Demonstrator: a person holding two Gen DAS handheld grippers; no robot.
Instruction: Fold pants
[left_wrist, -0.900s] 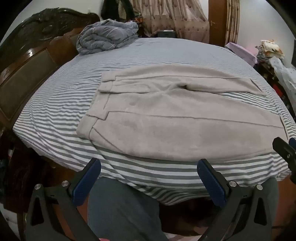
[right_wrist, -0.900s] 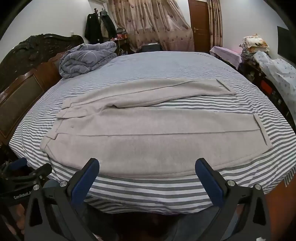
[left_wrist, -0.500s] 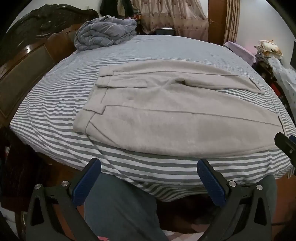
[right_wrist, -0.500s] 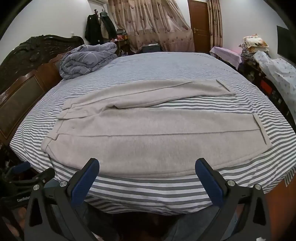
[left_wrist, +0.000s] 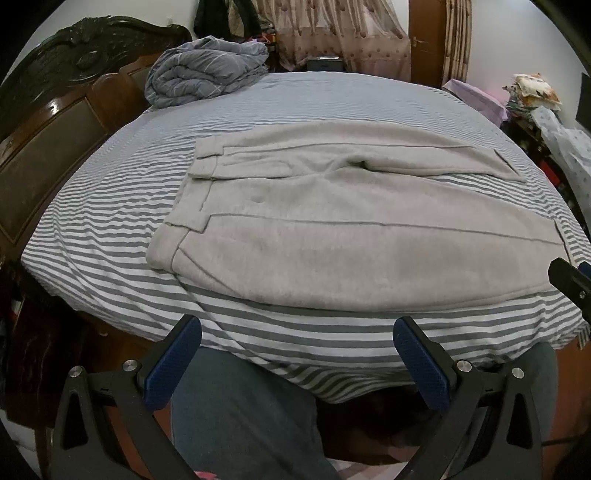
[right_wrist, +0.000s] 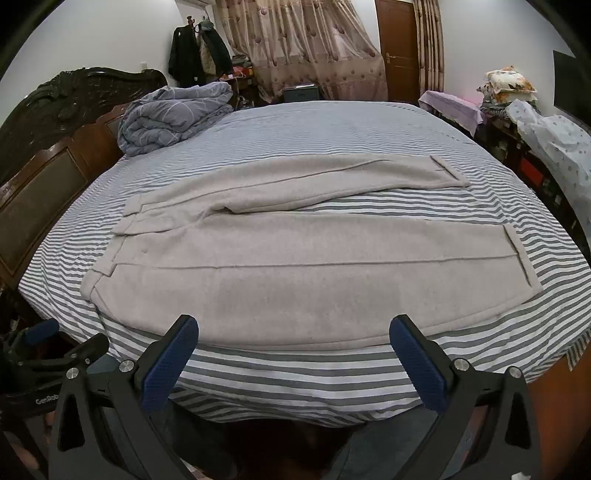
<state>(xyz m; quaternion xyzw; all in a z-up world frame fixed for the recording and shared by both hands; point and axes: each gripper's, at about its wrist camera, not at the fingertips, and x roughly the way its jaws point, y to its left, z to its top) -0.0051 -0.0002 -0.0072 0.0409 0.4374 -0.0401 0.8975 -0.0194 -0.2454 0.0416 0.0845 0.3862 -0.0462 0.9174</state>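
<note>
both grippers' jaws spread and empty over pants (right_wrist: 314, 273) on bed (right_wrist: 332, 373); advise pinching near-edge waistband and cuff together, folding evenly.

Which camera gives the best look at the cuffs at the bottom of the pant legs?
The right wrist view. Both leg cuffs of the pants lie fully in frame there, clear against the striped sheet. The left wrist view shows the far cuff, but the near one sits at the picture's warped edge.

Pants (left_wrist: 351, 236) — matt, fuzzy fleece; headboard (left_wrist: 55, 122) — glossy wood.
</note>
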